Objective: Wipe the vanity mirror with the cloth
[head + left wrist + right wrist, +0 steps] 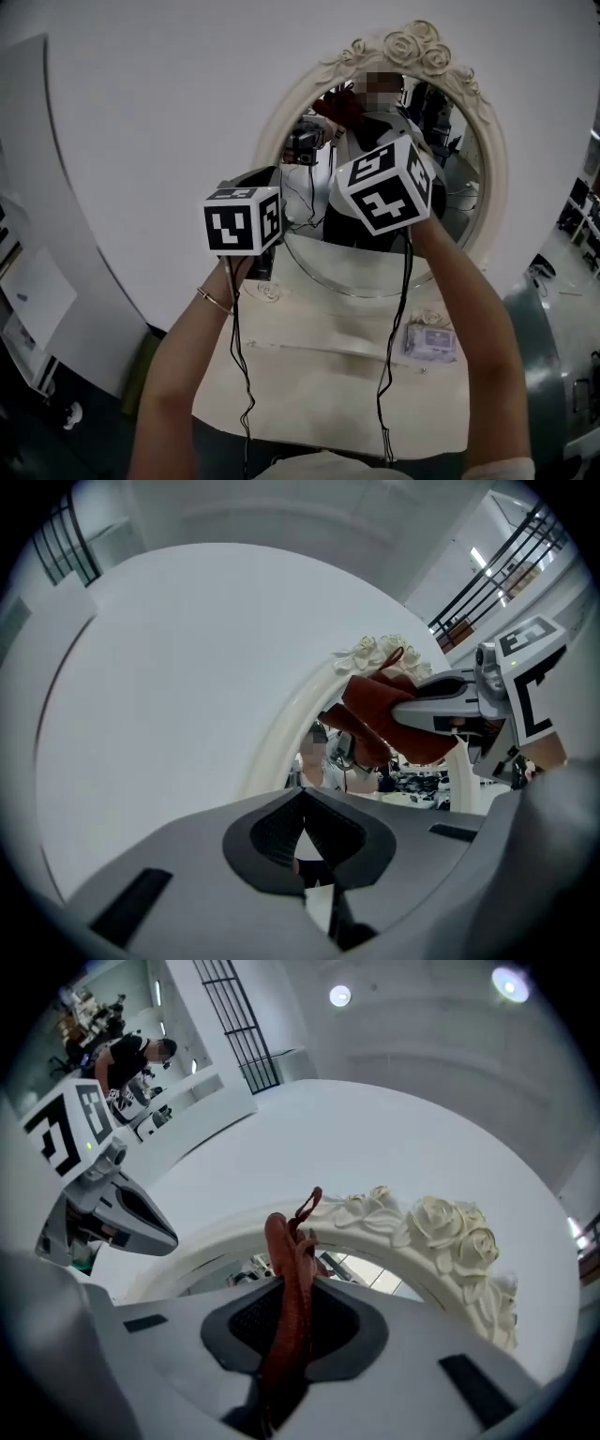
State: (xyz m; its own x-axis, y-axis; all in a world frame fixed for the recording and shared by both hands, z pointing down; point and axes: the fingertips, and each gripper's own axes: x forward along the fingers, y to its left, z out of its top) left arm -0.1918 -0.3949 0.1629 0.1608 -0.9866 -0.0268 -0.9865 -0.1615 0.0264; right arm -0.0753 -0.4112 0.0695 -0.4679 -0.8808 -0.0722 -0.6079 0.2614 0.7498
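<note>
The cloth [289, 1279], a dark red rag, is pinched edge-on between the pads of the right gripper [292, 1330], and its loose end stands up past them. The left gripper [300, 841] hovers just beside it, its pads pressed together on nothing. Both are raised above the vanity table [319, 384], in front of the upper part of the vanity mirror [487, 141]. No view shows whether the cloth touches the glass.

To wipe well, the person would probably have to tilt the right gripper so the free flap lies broad against the glass, with only fabric touching and the hard jaw tips held off. Overlapping strokes should start just below the carved roses [441, 1227], where the cloth could snag. The left gripper is best kept out of the sweep.
</note>
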